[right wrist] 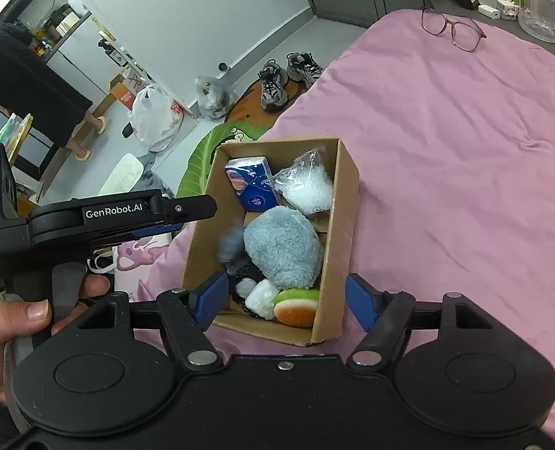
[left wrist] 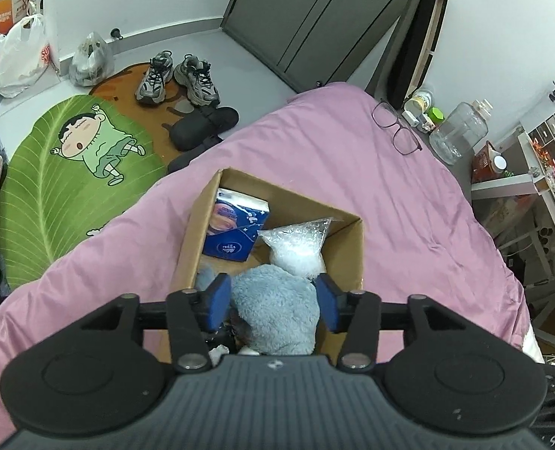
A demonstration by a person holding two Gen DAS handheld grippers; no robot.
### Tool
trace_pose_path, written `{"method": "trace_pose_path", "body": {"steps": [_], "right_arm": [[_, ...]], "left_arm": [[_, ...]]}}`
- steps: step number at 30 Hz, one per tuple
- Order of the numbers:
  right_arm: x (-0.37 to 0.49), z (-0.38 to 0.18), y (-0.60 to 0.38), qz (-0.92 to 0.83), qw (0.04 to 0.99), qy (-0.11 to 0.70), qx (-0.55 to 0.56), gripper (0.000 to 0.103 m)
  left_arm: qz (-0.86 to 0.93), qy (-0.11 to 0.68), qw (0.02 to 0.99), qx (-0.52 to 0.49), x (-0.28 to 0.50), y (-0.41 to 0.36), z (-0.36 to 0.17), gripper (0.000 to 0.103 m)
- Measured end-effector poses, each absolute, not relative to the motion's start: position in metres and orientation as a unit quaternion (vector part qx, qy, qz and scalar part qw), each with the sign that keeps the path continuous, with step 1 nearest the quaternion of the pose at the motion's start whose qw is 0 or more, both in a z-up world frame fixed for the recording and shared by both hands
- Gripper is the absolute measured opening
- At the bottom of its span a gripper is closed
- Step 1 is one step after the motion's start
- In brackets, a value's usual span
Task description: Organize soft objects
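A cardboard box (right wrist: pixel 343 232) sits on the pink bedspread (right wrist: pixel 446 172). It holds a fluffy blue-grey plush (right wrist: pixel 283 249), a blue tissue pack (right wrist: pixel 253 183), a clear bag of white filling (right wrist: pixel 305 185), a burger-shaped sponge (right wrist: pixel 296 307) and a white wad (right wrist: pixel 262 296). My left gripper (left wrist: pixel 273 303) is open above the box (left wrist: pixel 352 258), its blue pads on either side of the plush (left wrist: pixel 277 311). From the right wrist view the left gripper (right wrist: pixel 187 212) stands at the box's left rim, clear of the plush. My right gripper (right wrist: pixel 286 300) is open and empty over the box's near end.
Glasses (right wrist: pixel 451 28) lie on the bed's far side, by a clear jug (right wrist: pixel 540 3) and small bottles. The floor to the left holds a green cartoon rug (left wrist: pixel 71 172), sneakers (left wrist: pixel 178 77), plastic bags (left wrist: pixel 18 58) and a standing person (right wrist: pixel 26 86).
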State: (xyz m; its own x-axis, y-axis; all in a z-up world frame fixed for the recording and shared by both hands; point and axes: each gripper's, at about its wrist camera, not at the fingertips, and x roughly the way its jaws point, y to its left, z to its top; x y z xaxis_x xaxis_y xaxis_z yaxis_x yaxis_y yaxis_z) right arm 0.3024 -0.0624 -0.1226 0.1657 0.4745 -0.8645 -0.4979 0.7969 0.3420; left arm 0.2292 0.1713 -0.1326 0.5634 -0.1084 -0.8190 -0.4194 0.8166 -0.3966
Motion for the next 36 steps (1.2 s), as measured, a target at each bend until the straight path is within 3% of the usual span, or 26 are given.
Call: {"method": "trace_pose_path", "body": {"steps": [9, 16, 20, 25, 36], "right_arm": [[0.297, -0.109, -0.079, 0.31, 0.773, 0.554, -0.007, 0.073], [0.293, -0.092, -0.106, 0.281, 0.796, 0.537, 0.009, 0.085], [0.292, -0.078, -0.127, 0.26, 0.813, 0.521, 0.016, 0.097], [0.293, -0.061, -0.152, 0.24, 0.831, 0.501, 0.034, 0.103], [0.266, -0.038, -0.172, 0.242, 0.853, 0.46, 0.031, 0.103]], "left_arm": [[0.087, 0.464, 0.838, -0.274, 0.223, 0.156, -0.113, 0.065], [0.073, 0.466, 0.846, -0.248, 0.218, 0.134, -0.089, 0.072], [0.065, 0.47, 0.849, -0.233, 0.213, 0.12, -0.072, 0.08], [0.054, 0.467, 0.86, -0.199, 0.199, 0.106, -0.05, 0.087], [0.077, 0.435, 0.876, -0.194, 0.146, 0.107, -0.021, 0.101]]}}
